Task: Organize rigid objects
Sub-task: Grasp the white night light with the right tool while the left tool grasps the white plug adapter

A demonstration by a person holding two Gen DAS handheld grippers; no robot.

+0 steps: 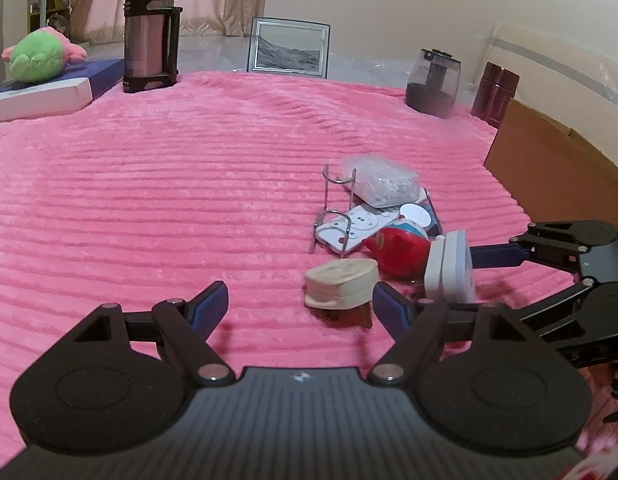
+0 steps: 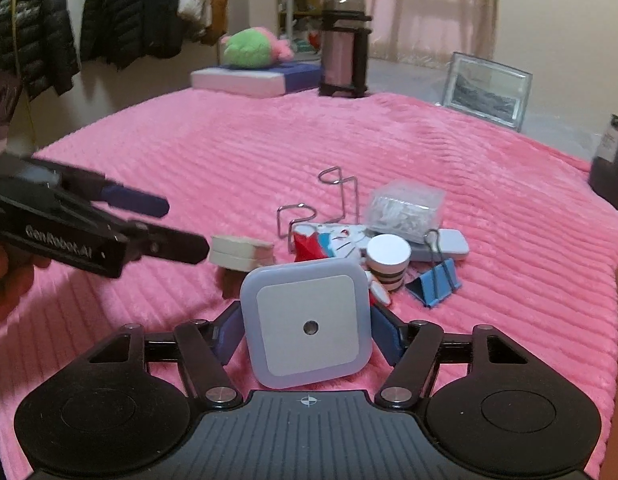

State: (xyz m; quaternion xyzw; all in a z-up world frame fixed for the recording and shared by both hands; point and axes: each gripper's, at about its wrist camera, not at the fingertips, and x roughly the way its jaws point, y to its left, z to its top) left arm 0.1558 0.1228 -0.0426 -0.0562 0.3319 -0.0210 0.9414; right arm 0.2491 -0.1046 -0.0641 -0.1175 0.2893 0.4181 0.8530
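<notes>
My right gripper [image 2: 307,326] is shut on a square white night light [image 2: 307,326], held just above the pink blanket; it shows from the side in the left wrist view [image 1: 449,268]. My left gripper [image 1: 301,304] is open and empty, its fingers either side of a cream oval box [image 1: 341,282], which also shows in the right wrist view [image 2: 241,254]. Behind lies a pile: a red and white toy figure [image 1: 401,250], a wire rack [image 1: 335,210], a clear box of small white bits [image 2: 405,208], a white cup [image 2: 389,260] and a blue binder clip [image 2: 435,280].
A tall steel thermos [image 1: 151,32], a green plush toy [image 1: 37,56] on a flat box [image 1: 49,92], a picture frame [image 1: 289,48], a glass jar [image 1: 433,80] and a dark red canister [image 1: 495,94] line the far edge. A cardboard box [image 1: 549,164] stands at the right.
</notes>
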